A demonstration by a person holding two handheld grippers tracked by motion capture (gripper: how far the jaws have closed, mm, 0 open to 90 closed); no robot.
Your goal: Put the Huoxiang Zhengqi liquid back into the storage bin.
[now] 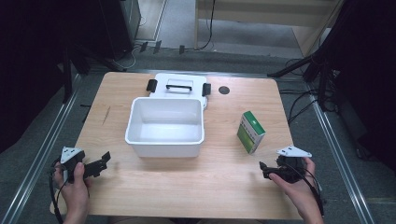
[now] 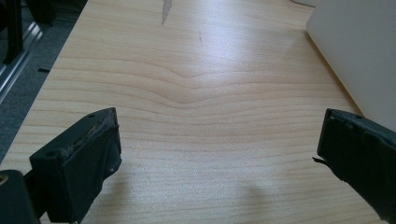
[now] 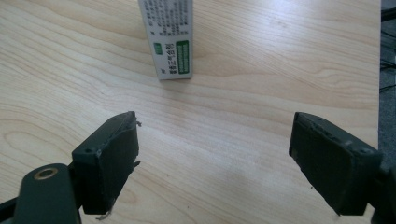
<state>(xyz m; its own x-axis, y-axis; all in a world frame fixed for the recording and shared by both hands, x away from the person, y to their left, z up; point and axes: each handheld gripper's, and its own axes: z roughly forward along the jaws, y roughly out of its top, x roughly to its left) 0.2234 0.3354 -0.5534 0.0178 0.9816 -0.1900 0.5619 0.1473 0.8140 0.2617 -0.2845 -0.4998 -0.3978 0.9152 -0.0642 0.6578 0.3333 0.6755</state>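
A white plastic box (image 1: 165, 126) stands open and empty at the table's middle, its lid (image 1: 179, 86) with a black handle lying flat behind it. A green and white carton (image 1: 250, 132) stands upright to the box's right. My left gripper (image 1: 99, 163) rests open near the front left corner, and its own view shows bare wood between the jaws with the box wall (image 2: 359, 51) at the right. My right gripper (image 1: 265, 170) is open at the front right, just short of the carton (image 3: 168, 39), which stands ahead of its jaws.
The wooden table (image 1: 140, 182) has a small dark round hole (image 1: 224, 90) near its back edge. Metal rails and cables run along both sides on the floor. Bare wood lies between the box and the front edge.
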